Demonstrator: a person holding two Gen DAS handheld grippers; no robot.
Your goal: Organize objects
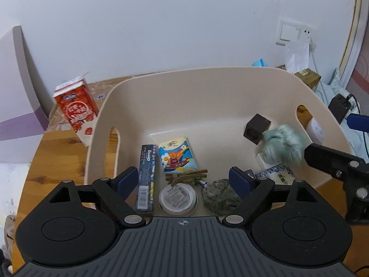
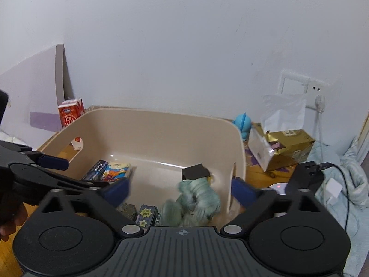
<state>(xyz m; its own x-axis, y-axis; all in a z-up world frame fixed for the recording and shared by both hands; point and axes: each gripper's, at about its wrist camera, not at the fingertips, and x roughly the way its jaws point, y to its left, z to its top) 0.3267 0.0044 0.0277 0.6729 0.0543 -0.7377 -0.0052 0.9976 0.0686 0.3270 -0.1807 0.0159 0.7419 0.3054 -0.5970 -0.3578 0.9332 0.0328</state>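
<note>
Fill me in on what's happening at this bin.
A person with a gripper in each hand is sorting small items into a beige bin. A fluffy green toy shows blurred in the bin between the right gripper fingers, which are open. The left gripper is also open, holding nothing, over the near side of the bin. A red carton stands outside.

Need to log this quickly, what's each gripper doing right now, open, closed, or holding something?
Left gripper: open, holding nothing, above the beige bin.
Right gripper: open, holding nothing; the blurred fluffy green toy sits between its fingers, ungripped.
</note>
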